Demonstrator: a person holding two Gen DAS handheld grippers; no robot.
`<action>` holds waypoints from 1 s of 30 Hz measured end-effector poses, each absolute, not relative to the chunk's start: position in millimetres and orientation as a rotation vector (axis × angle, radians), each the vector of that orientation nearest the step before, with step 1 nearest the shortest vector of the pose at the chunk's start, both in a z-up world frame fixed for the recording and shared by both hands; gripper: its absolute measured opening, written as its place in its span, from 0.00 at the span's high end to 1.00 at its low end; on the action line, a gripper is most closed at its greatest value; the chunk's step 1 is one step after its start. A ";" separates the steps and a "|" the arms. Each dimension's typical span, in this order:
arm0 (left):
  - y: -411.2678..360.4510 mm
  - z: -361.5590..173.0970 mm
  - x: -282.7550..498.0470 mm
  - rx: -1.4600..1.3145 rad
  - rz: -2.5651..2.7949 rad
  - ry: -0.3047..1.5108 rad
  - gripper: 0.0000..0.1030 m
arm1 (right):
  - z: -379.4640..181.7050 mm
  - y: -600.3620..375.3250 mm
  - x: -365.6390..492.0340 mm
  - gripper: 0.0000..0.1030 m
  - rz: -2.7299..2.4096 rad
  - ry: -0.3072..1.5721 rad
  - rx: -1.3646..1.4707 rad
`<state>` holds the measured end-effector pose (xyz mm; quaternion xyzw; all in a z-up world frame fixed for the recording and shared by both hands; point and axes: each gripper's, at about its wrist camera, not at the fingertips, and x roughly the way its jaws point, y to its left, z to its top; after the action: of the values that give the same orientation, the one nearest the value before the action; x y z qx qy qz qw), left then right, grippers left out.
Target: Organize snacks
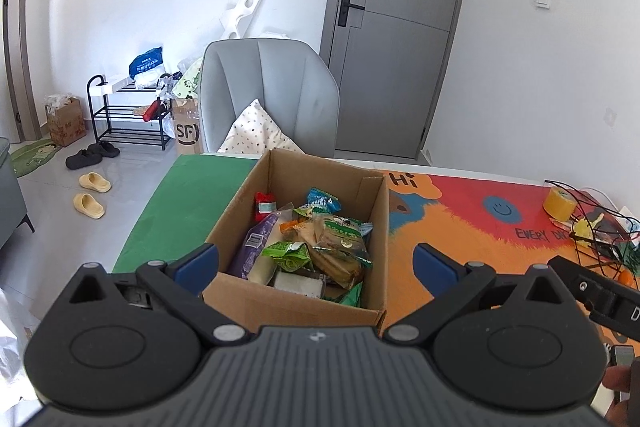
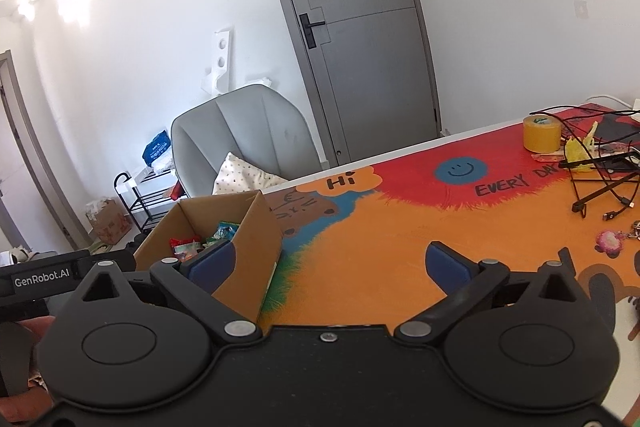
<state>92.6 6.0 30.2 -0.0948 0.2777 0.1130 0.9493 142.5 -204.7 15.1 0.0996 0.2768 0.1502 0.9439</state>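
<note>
While both jaws stand wide with nothing between the pads, the left hand-held gripper (image 1: 316, 265) hovers just in front of the cardboard box (image 1: 288, 301), its near wall sitting between the two blue pads without touching them. The right hand-held gripper (image 2: 330, 267) is spread wide too and empty, just right of the box (image 2: 256, 239); its left pad overlaps the box's right wall in view, contact can't be told.

Box is open-topped, flaps up, on the bench (image 2: 380, 247), straddling the seam where the green cover meets the orange-red printed mat. Contents, loosely piled:
- purple packet (image 1: 254, 241) against the left wall, standing on edge
- green wrapper (image 1: 290, 255) near the front, crumpled
- clear-wrapped brown pastry packs (image 1: 340, 247) right of centre, stacked
- red packet (image 1: 264, 205) at the back left
- teal packet (image 1: 322, 199) at the back, centre
- white-and-dark block (image 1: 300, 283) at the front

Snacks fill roughly the lower part of the box; labels not readable.

Well right of the box: yellow tape roll (image 2: 542, 133) upright on the mat, next to a black wire basket (image 1: 600, 239) holding yellow and dark wrappers, details too small to tell. Loose black cables (image 2: 600, 195) lie beside it.

Behind the box, off the bench: grey chair (image 1: 272, 87) with a spotted cushion (image 1: 256, 131).
</note>
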 end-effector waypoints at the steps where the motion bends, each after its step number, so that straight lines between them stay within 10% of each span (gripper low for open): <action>1: 4.7 30.6 89.4 -0.184 0.225 0.568 0.00 | 15.2 -207.4 138.7 0.00 0.303 0.566 0.202; 30: -12.6 44.8 29.8 -0.021 0.150 0.574 0.00 | 39.7 -228.6 72.2 0.00 0.310 0.576 0.082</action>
<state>29.8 -12.6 44.8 -0.0103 0.2830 0.0738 0.9562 72.2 -228.6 39.7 0.0403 0.2827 0.1522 0.9462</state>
